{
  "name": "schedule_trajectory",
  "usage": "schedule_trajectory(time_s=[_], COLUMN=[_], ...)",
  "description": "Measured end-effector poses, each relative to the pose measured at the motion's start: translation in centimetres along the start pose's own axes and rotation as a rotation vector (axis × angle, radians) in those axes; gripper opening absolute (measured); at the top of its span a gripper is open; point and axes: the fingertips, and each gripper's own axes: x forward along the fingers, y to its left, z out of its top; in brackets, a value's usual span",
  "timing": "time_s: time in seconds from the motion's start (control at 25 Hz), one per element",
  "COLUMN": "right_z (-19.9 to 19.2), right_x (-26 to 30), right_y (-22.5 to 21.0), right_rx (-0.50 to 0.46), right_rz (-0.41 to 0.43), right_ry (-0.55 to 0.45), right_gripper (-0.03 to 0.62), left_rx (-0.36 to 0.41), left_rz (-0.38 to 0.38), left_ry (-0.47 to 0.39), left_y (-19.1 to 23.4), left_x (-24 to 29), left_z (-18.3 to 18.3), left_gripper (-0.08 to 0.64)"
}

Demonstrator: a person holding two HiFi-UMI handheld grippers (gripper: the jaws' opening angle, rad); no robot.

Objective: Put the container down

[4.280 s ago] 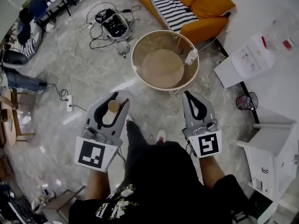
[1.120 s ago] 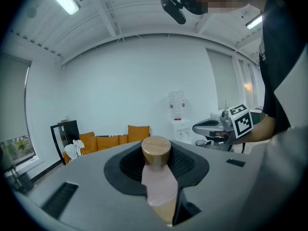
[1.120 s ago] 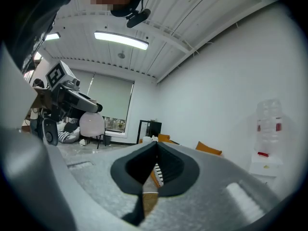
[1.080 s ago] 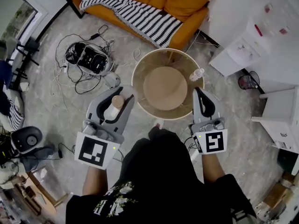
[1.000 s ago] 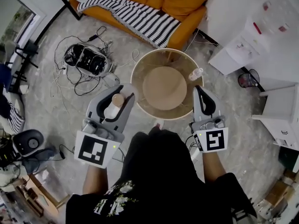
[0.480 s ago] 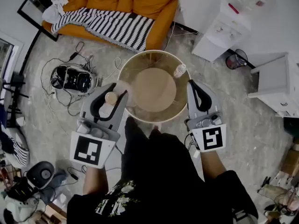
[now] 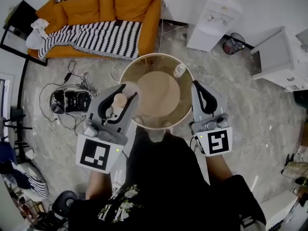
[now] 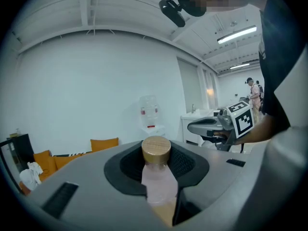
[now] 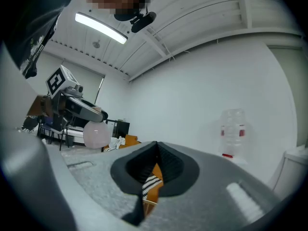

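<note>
Left gripper view: small translucent pale-pink container [image 8: 157, 184] with a round light-wood cap [image 8: 156, 150] sits between the jaws of the left gripper [image 7: 126, 92]. The dark pads press on it from both sides just below the cap. The jaws are partly spread and pinch it. Cap end points toward the jaw tips, body toward the camera.

Right gripper view: same container from the side. Its rounded pale body hangs just under the left jaws.

Head view: container sits at the left rim of the round table; its height over the rim cannot be told.

Right gripper [image 7: 197, 87]: jaws pressed together at the tips, nothing held. It is level with the left gripper, well apart from it on the right, with its tips at the table's right rim.

Between and ahead of the two grippers:
- Round table with a pale wooden rim [image 7: 144, 60] and a tan disc [image 7: 159, 93] inside the ring.
- Small clear plastic bottle [image 7: 179, 70] lies on the far right part of the table, just ahead of the right gripper's tips and well apart from the left gripper.

Farther out:
- Ahead and left of the left gripper: orange sofa [image 7: 130, 4] with a black-and-white striped blanket [image 7: 96, 35] over its seat.
- Left of the left gripper: black device [image 7: 70, 100] among tangled cables on the grey marbled floor [image 7: 269, 124].
- Ahead and right of the right gripper: white cabinet [image 7: 214, 20].
- Both gripper views show a water dispenser [image 8: 148, 112] against a white wall beyond the jaws.
</note>
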Motion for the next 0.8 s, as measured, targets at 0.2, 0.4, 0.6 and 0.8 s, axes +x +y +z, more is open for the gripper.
schedule_trajectory(time_s=[0.2, 0.4, 0.6, 0.8], right_z=[0.1, -0.4, -1.6, -2.5], right_x=[1.5, 2.9, 3.4, 4.3], right_y=[-0.1, 0.7, 1.4, 1.5], right_rx=[0.007, 0.015, 0.031, 0.049], right_rz=[-0.071, -0.129, -0.179, -0.217], right_ry=[0.012, 0.030, 0.047, 0.076], right_gripper=[-0.005, -0.005, -0.005, -0.005], left_rx=[0.020, 0.047, 0.064, 0.087], left_rz=[-0.076, -0.147, -0.212, -0.244], left_ry=[0.004, 0.019, 0.032, 0.033], left_y=[1.9, 3.6, 4.1, 4.8], left_x=[1.7, 2.7, 3.9, 5.2], left_z=[0.2, -0.5, -1.8, -2.1], left_gripper=[0.132, 0.132, 0.132, 0.132])
